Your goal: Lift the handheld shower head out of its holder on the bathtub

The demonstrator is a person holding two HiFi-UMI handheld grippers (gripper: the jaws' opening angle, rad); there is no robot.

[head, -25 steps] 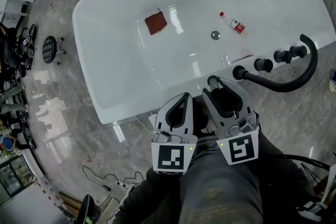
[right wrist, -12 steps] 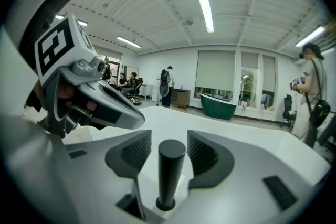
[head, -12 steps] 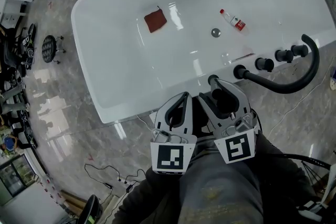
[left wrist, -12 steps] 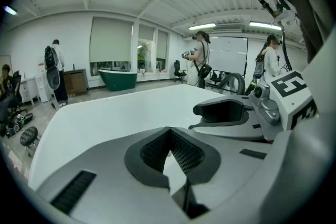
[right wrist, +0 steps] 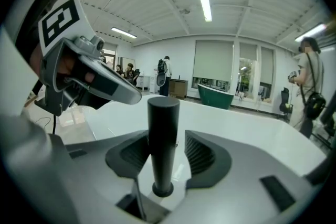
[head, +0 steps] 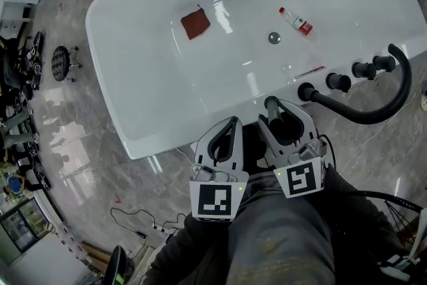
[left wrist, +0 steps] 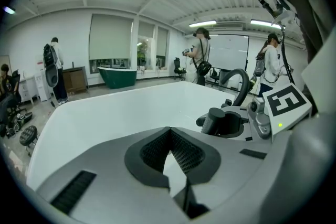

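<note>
Right gripper view: the shower head (right wrist: 163, 139), a black cylinder, stands upright in its holder (right wrist: 161, 190) on the rim of the tub (right wrist: 262, 131), directly between the jaws of the right gripper (right wrist: 167, 157). The jaws are spread wide and have just been opening. The cylinder stands nearer the pad on the picture's left, and a clear gap separates it from the other pad. Whether it touches the nearer pad cannot be told, but it is not pinched.

Head view: the right gripper straddles the shower head at the tub's near rim. A black hose (head: 373, 110) leaves a fitting just to the right and arcs out past three knobs (head: 338, 82) set along the same rim. The left gripper (head: 232, 125) lies just beside the right one, on its left, with its tip at the tub's near edge and apart from the shower head. Inside the tub, well apart from both grippers, lie a brown cloth (head: 195, 25), a small bottle (head: 295, 25) and the drain (head: 273, 39).

Left gripper view: the pads are pressed together at the tips, with nothing between them.
</note>
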